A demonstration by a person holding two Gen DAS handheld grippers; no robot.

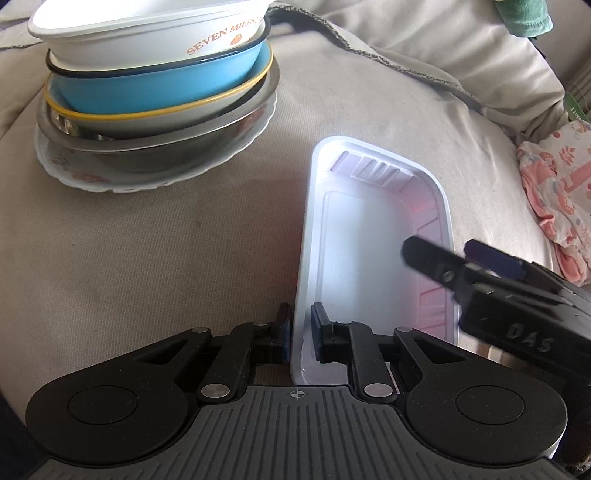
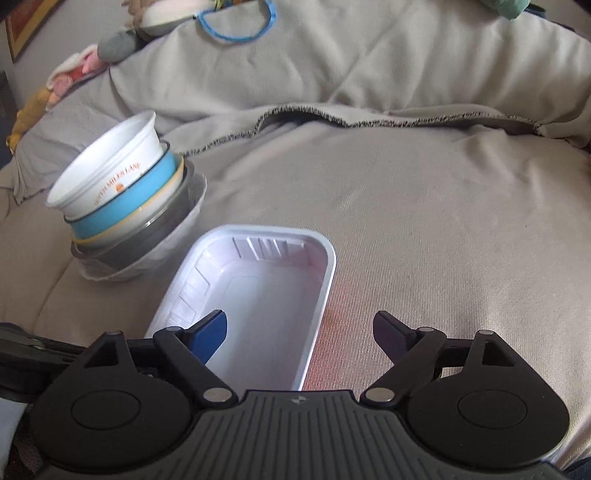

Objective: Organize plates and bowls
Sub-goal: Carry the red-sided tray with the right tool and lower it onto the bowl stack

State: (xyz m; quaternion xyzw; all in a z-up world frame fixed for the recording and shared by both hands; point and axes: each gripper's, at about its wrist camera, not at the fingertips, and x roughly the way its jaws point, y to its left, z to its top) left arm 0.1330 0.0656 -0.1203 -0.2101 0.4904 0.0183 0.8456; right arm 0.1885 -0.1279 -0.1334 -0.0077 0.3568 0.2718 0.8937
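Observation:
A white rectangular plastic tray (image 1: 369, 236) lies on the beige cloth, also in the right wrist view (image 2: 266, 280). My left gripper (image 1: 299, 325) is shut on the tray's left rim, one finger outside and one inside. My right gripper (image 2: 299, 328) is open, straddling the tray's right rim without gripping it; it shows in the left wrist view (image 1: 443, 258). A stack of dishes (image 1: 155, 88) stands at the far left: a white "Seven Miles" tub, a blue bowl, a yellow-rimmed bowl, a steel bowl and a flowered plate. The right wrist view shows it too (image 2: 122, 206).
The surface is a soft cushion covered with beige cloth (image 1: 166, 240), with a folded blanket edge (image 2: 369, 118) behind. A pink patterned fabric (image 1: 554, 199) lies to the right. Toys and a blue ring (image 2: 236, 26) sit at the back.

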